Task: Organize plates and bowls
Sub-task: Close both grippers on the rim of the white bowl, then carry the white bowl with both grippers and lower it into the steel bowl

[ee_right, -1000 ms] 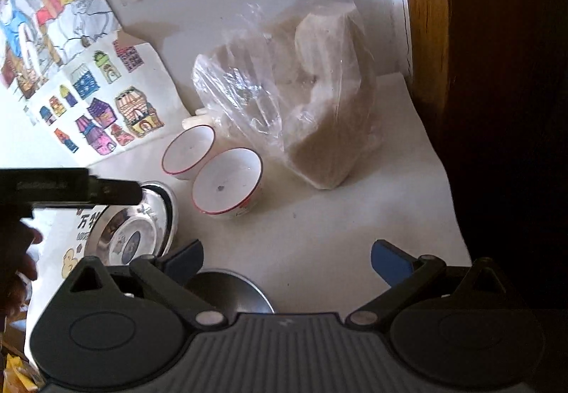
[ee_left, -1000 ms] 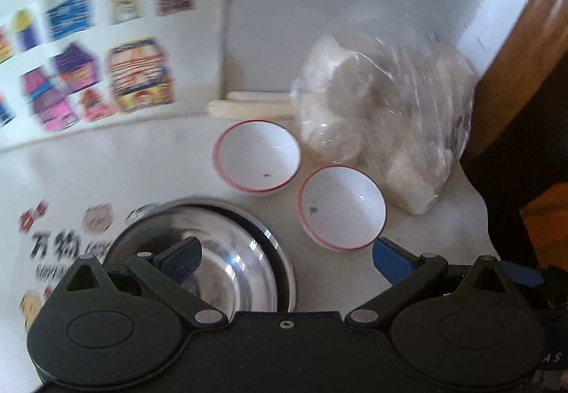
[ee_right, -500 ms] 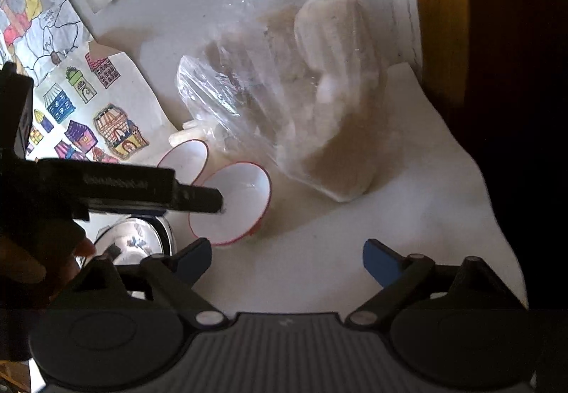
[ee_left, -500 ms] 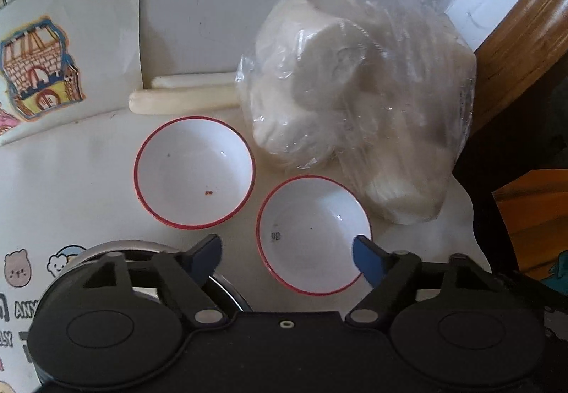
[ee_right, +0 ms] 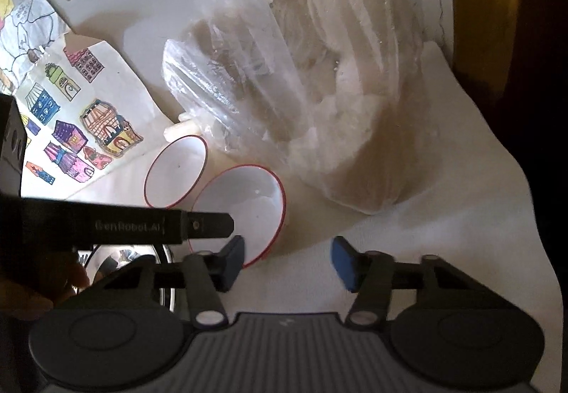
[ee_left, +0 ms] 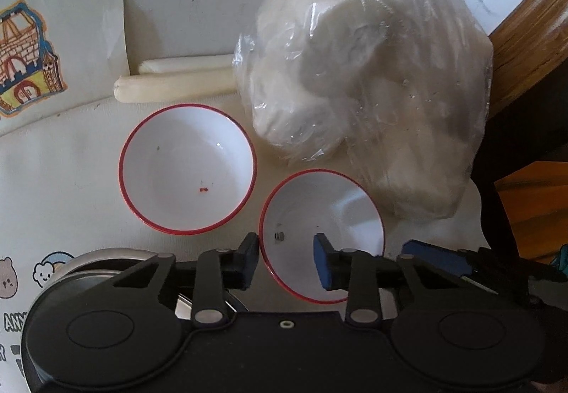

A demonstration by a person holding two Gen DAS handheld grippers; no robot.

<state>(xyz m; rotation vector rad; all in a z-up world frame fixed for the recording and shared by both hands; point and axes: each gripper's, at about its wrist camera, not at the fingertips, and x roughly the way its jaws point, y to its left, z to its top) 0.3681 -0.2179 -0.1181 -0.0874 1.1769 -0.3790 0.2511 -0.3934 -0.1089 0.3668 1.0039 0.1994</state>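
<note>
Two white bowls with red rims sit side by side on the white table. The left bowl (ee_left: 187, 169) stands free. My left gripper (ee_left: 285, 263) straddles the near-left rim of the right bowl (ee_left: 330, 215), one finger outside and one inside. Its jaws are closing and the inner pad is still off the wall. My right gripper (ee_right: 287, 263) has the same bowl's (ee_right: 248, 205) near rim between its closing jaws, the right pad clear of it. A stack of steel plates (ee_left: 99, 260) lies at the lower left, mostly hidden by the gripper.
A clear plastic bag of white lumps (ee_left: 355, 91) rests right behind the bowls. Two white sticks (ee_left: 177, 84) lie by a sticker sheet (ee_left: 28, 55) against the wall. A wooden frame (ee_left: 525, 20) and the table's edge bound the right. A hand (ee_right: 35, 286) holds the left gripper.
Both grippers came forward and down onto the right bowl. Their jaws narrowed from wide open to straddling its rim. The steel plates slid out of view at the lower left.
</note>
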